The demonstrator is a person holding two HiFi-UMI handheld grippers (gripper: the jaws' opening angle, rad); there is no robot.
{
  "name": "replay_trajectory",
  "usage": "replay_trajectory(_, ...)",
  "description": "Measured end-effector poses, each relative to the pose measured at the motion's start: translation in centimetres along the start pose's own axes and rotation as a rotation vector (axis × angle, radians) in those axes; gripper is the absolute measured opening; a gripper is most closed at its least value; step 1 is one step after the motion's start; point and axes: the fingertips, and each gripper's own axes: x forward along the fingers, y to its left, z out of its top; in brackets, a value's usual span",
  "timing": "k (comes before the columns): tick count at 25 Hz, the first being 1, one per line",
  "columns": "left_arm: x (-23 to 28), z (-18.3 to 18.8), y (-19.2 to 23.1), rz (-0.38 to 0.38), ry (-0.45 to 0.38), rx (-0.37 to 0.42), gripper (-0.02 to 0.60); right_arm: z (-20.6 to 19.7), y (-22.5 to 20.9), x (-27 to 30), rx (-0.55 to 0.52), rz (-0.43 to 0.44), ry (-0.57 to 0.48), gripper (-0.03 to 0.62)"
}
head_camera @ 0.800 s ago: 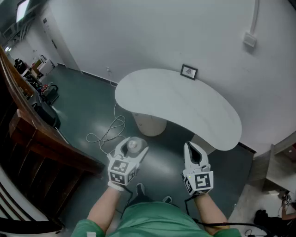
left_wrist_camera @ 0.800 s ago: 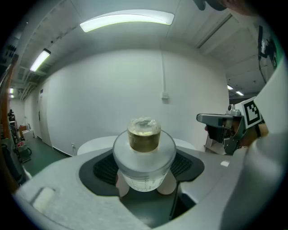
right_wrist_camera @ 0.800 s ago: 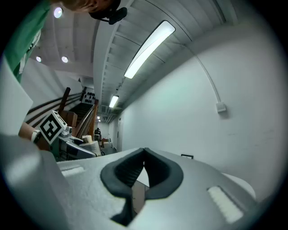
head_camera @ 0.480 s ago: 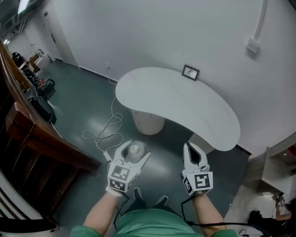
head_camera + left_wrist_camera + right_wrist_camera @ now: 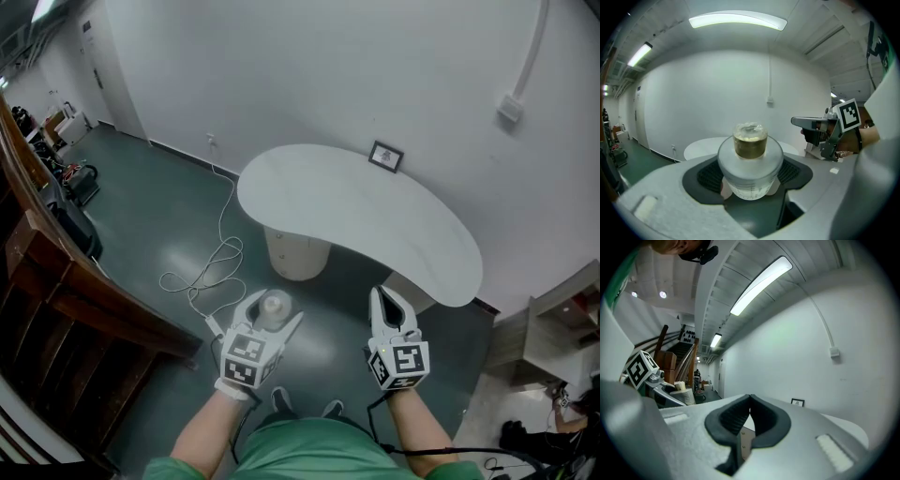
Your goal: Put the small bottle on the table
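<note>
The only plain marks are the black-and-white square codes on the cube of each gripper. Faint printed lines run round the clear lower body of the small bottle with a frosted white shoulder and a brown-gold cap (image 5: 750,159), too fine to read. The print in the small black-framed picture (image 5: 385,157) cannot be read either.

The white kidney-shaped tabletop (image 5: 356,216) fills the middle of the head view on a white round pedestal (image 5: 295,251). Its far edge lies along the white wall, where the framed picture stands; the rest of the top shows as plain white. Its near curved edge lies above both grippers in the frame and well apart from them. Dark green floor (image 5: 159,216) spreads wide to the left of the table, with a loose white cable (image 5: 211,272) looping across it from the wall toward the lower centre. A dark wooden stair rail (image 5: 56,300) bounds the left edge.

The left gripper (image 5: 277,309), at lower centre, has its jaws spread wide and clamped on the bottle, the ribbed dark pads pressing both sides of its body. The bottle stands upright there, over the floor and short of the table. The right gripper (image 5: 750,401), at lower right of the head view, has its jaws closed tip to tip with nothing between them.
</note>
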Motion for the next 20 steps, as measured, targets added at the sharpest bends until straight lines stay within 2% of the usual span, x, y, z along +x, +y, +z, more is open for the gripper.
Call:
replay_trajectory(5, -0.5, -0.2, 2.9, -0.052, -0.009, 0.031, 0.344, 1.0, 2.3, 2.1, -0.008, -0.04, -0.009, 0.002)
replay_trajectory(10, -1.6, -0.6, 5.1, -0.085, -0.025, 0.017, 0.344, 1.4, 5.0, 3.2, -0.023, -0.058, -0.004, 0.002)
replay_trajectory(14, -1.2, -0.4, 6.6, -0.076, -0.036, -0.012, 0.344, 0.6, 5.5, 4.1, -0.016, -0.053, 0.029, 0.002)
replay_trajectory(20, -0.3, -0.5, 8.8, -0.058, -0.027, -0.024, 0.344, 0.8, 5.4, 6.5, -0.008, -0.053, 0.004, 0.002)
